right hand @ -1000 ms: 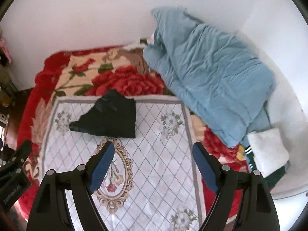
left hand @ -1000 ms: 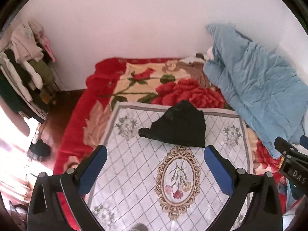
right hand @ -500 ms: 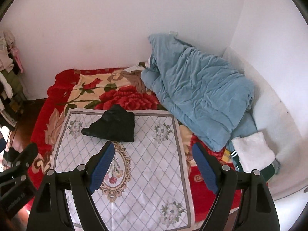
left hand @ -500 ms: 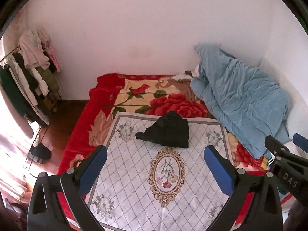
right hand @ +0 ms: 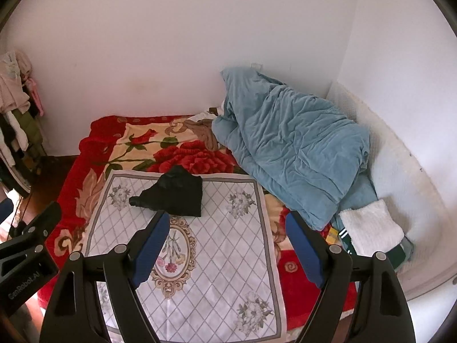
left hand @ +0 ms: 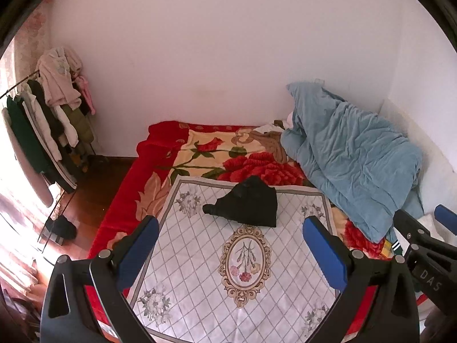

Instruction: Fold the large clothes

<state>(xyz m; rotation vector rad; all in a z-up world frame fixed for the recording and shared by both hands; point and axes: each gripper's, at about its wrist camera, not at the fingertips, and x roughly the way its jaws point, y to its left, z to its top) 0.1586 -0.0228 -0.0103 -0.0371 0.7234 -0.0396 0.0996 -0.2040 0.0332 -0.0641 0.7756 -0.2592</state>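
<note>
I've pulled both grippers up and back over the last second, so the black garment (left hand: 245, 204) now sits small and well apart from me, a compact bundle at the far end of the white patterned cloth (left hand: 200, 263). My left gripper (left hand: 230, 253) and right gripper (right hand: 227, 250) both hang wide and empty. With nothing held, I judge this fold finished.
</note>
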